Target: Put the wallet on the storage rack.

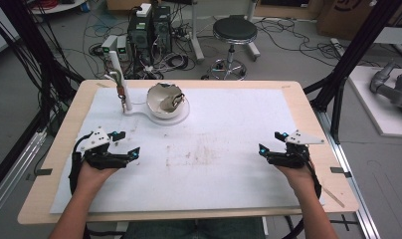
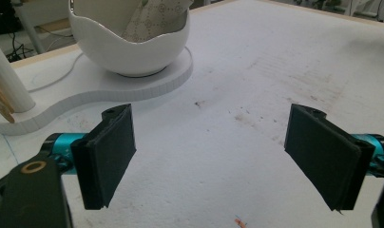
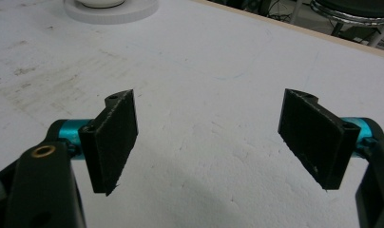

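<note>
- The tabletop [image 1: 298, 99] carries a white sheet [image 1: 229, 149] over most of it, smudged brown near its middle.
- A flat white base [image 1: 181, 117] lies near the far edge, left of centre. Its narrow end bears an upright white post [image 1: 118, 79] with a wooden clothespin [image 1: 121, 92] clipped on.
- The white bowl [image 1: 159, 102] stands on the base's round end. A crumpled patterned cloth [image 2: 157, 16] sits inside it, reaching above the wavy rim.
- The left gripper [image 1: 125, 144] hovers near the left edge and the right gripper [image 1: 270, 143] near the right edge, well apart. Both point toward the far edge.
- In each gripper view the 2 jaws stand wide apart with only bare sheet between them, holding nothing.
- Judgement: the work looks not yet begun. The cloth is in the bowl, the clothespin on the post, neither touched. The left gripper is nearer the bowl, so reaching for the cloth or clothespin seems what is left.
</note>
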`<state>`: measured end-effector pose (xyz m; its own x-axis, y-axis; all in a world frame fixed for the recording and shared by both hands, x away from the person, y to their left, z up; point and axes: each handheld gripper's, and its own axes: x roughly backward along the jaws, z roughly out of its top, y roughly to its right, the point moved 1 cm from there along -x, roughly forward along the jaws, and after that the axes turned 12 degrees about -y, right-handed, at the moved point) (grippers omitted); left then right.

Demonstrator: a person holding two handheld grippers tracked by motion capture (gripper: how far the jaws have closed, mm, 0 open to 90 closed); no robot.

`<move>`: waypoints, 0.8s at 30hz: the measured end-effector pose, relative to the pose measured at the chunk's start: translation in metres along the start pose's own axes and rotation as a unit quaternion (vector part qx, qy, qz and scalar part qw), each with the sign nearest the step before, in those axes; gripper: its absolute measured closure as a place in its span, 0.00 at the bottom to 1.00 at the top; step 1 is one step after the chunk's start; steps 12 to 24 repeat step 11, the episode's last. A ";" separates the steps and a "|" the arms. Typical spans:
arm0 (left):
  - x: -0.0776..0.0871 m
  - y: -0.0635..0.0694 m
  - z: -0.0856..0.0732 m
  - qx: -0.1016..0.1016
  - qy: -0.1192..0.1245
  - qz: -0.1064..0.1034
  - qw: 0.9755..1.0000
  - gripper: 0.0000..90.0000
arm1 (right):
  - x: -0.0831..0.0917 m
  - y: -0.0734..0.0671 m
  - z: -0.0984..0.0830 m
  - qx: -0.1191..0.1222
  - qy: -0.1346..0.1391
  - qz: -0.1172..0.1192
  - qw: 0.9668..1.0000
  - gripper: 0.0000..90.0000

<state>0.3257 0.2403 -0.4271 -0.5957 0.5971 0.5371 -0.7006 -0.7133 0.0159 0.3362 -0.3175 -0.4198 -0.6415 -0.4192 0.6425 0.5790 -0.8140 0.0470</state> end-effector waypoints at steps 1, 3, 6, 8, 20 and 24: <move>0.000 0.000 0.000 0.001 0.000 0.001 1.000 0.19 | 0.000 0.000 0.000 -0.001 0.000 0.000 1.000 0.24; 0.000 0.000 0.000 0.002 0.000 0.002 1.000 0.19 | 0.000 0.000 0.000 0.000 0.000 0.000 1.000 0.24; -0.001 -0.001 0.000 0.001 -0.003 0.003 1.000 0.19 | -0.002 0.000 -0.001 -0.001 -0.003 -0.002 1.000 0.24; -0.002 -0.001 0.000 0.002 -0.003 0.003 1.000 0.19 | -0.002 0.000 -0.001 0.000 -0.005 -0.002 1.000 0.24; -0.002 0.000 0.000 0.001 -0.004 0.002 1.000 0.19 | -0.003 0.000 0.000 0.000 -0.005 -0.002 1.000 0.24; -0.002 0.000 0.000 0.001 -0.004 0.002 1.000 0.19 | -0.003 0.000 0.000 0.000 -0.005 -0.002 1.000 0.24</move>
